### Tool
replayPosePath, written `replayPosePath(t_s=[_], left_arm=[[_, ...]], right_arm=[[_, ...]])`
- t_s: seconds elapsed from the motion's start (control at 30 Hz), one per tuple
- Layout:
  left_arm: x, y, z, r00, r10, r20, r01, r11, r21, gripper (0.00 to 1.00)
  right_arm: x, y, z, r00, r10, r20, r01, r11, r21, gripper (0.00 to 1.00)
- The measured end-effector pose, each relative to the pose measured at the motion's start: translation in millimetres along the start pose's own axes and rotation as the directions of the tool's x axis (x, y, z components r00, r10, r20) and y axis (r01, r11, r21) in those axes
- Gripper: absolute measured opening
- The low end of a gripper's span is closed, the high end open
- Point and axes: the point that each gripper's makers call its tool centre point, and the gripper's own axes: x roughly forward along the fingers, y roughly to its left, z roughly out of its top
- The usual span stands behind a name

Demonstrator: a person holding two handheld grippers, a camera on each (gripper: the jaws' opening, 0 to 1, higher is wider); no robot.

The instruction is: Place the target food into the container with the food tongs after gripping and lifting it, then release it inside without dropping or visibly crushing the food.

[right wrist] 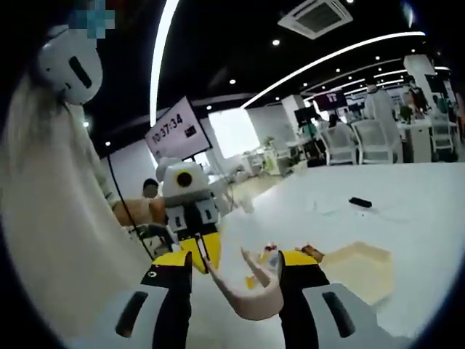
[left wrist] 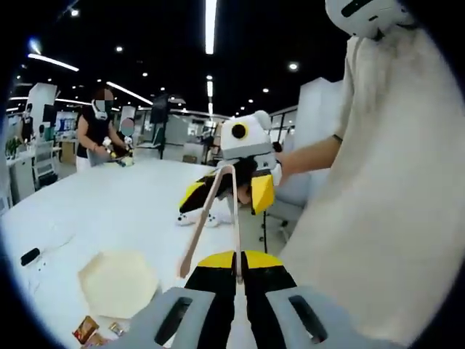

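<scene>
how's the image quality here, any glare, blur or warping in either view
Left gripper view: ceiling strip lights blow out against a dark ceiling, and the white table bows with fisheye curvature. Right gripper view: the ceiling strips curve strongly, and the tongs between the jaws look soft.

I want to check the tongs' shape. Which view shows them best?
The left gripper view: the tongs show both long arms, held in the left tool. The right gripper view shows the tongs foreshortened, between the right tool jaws.
</scene>
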Motion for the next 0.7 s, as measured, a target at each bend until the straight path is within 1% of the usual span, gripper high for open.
replayPosePath(t_s=[0.03, 0.1, 0.2, 0.37, 0.47, 0.57, 0.7], left_arm=[[0, -1.1, -0.4, 1.0, -0.005, 0.0, 0.005, 1.0, -0.003, 0.0], [-1, -3.7, 0.4, 1.0, -0.018, 0.003, 0.018, 1.0, -0.006, 0.0], [-2, -5.9, 2.8, 0.999, -0.03, 0.013, 0.03, 1.0, -0.008, 0.0], [-2, -11.9, 10.6, 0.997, -0.066, 0.049, 0.067, 0.998, -0.021, 0.0], [-3, -15.9, 15.5, 0.994, -0.089, 0.067, 0.091, 0.996, -0.022, 0.0], [-3, -19.4, 15.7, 0.993, -0.107, 0.058, 0.108, 0.994, -0.015, 0.0], [1, -26.9, 7.2, 0.99, -0.139, -0.001, 0.139, 0.99, 0.007, 0.0]], right_arm=[[2, 4, -5.0, 0.999, 0.016, -0.03, -0.017, 1.0, -0.011, 0.47], [4, 8, -9.0, 0.998, 0.029, -0.047, -0.03, 0.999, -0.018, 0.47], [6, 11, -11.1, 0.998, 0.038, -0.056, -0.039, 0.999, -0.024, 0.46], [7, 12, -10.3, 0.998, 0.039, -0.053, -0.041, 0.999, -0.028, 0.46], [8, 17, -11.0, 0.996, 0.062, -0.059, -0.064, 0.998, -0.027, 0.45], [9, 24, -11.8, 0.994, 0.085, -0.066, -0.087, 0.996, -0.03, 0.43], [12, 27, -11.9, 0.993, 0.092, -0.07, -0.095, 0.995, -0.041, 0.42]])
